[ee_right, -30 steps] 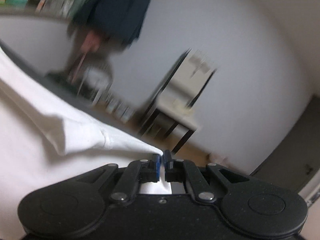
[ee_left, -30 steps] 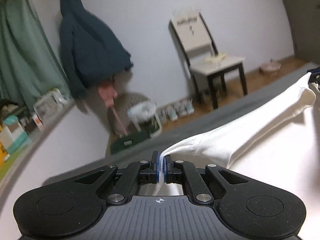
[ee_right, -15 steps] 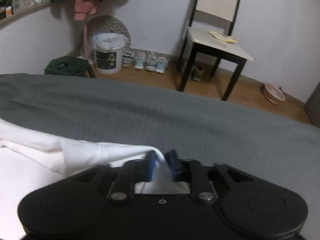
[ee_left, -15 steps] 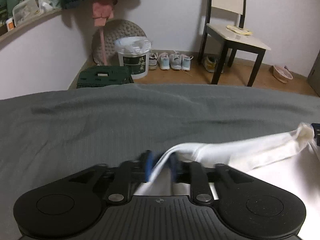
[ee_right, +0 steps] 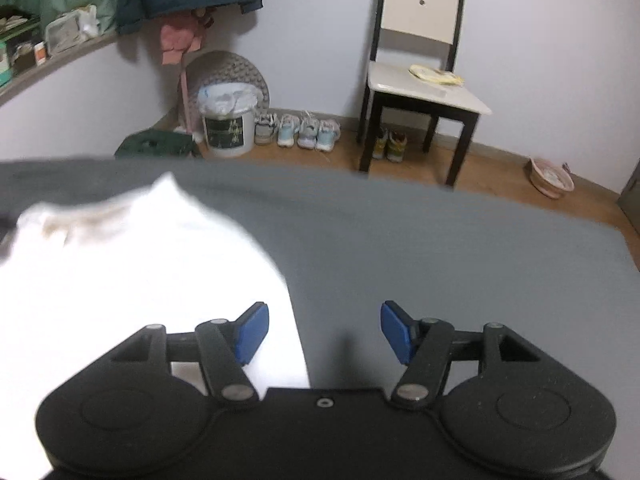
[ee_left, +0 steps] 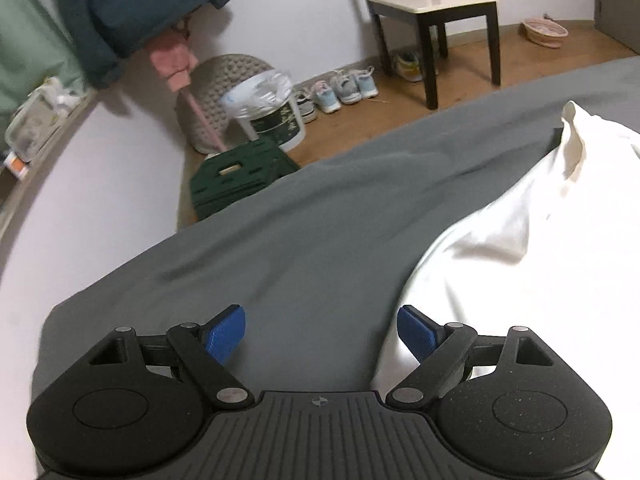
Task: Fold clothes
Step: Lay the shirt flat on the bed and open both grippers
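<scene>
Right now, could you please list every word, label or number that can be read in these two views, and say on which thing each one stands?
No text can be read for certain.
White bucket: its dark label carries pale characters, too small and blurred to read in both views.
Boxes on the shelf: printed packaging, too blurred to read.
White garment, grey bed cover, chair and both grippers: no writing visible.

Both wrist cameras sit low and close over the grey bedspread, facing the pale wall; each catches the crumpled white garment, white plastic bucket and cream-seated dark wooden chair
</scene>
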A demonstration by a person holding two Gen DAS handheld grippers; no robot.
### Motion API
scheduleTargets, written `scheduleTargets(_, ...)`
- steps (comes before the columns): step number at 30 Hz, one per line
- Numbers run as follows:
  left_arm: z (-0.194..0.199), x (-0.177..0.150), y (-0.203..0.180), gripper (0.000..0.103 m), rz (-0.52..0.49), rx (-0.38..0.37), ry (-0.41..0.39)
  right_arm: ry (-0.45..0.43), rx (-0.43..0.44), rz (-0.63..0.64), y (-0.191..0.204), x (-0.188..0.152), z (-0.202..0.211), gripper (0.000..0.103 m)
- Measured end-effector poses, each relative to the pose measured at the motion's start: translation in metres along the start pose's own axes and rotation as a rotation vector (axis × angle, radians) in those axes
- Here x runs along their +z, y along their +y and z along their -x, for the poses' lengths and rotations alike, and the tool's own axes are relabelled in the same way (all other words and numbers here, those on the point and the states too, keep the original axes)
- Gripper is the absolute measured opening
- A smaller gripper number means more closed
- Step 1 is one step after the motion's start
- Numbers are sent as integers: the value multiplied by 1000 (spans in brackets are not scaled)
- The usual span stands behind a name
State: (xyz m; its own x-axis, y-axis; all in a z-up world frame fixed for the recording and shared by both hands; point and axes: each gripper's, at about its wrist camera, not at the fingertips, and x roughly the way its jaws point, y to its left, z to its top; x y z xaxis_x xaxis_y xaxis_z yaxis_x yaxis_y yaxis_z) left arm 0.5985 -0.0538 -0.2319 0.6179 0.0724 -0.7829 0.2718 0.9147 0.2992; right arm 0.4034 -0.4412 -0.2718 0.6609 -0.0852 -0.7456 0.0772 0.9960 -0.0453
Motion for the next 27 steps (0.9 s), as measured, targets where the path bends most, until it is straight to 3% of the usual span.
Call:
scheduleTargets(7, 70, -43, 44, 85, 321, -112, -86, 77, 25, -181, -85, -123, 85, 49)
scheduleTargets(9, 99, -69, 36, 85, 367, -163, -110, 100, 63, -258, -97, -147, 95, 46)
scheduleTargets(12, 111, -91, 15, 85, 358, -164, -126, 98, 148, -325, -105, -171, 105, 44)
scheduleTargets(14, 117, -105, 1, 85, 348, -161, -136, 109, 169, -326, -105, -180, 106, 38)
scheduleTargets(16, 123, -119, -14, 85, 338, -158, -146, 129, 195, -324, -102, -184, 104, 26)
scheduleTargets(21, 138, -153, -49, 85, 314, -151, -171, 192, 324, -300, -86, -189, 95, 22)
scheduleTargets(24, 147, -174, -71, 85, 300, -147, -186, 189, 252, -235, -76, -186, 95, 4)
scheduleTargets(27, 156, -195, -92, 85, 285, -143, -201, 134, 206, -236, -85, -173, 110, 3)
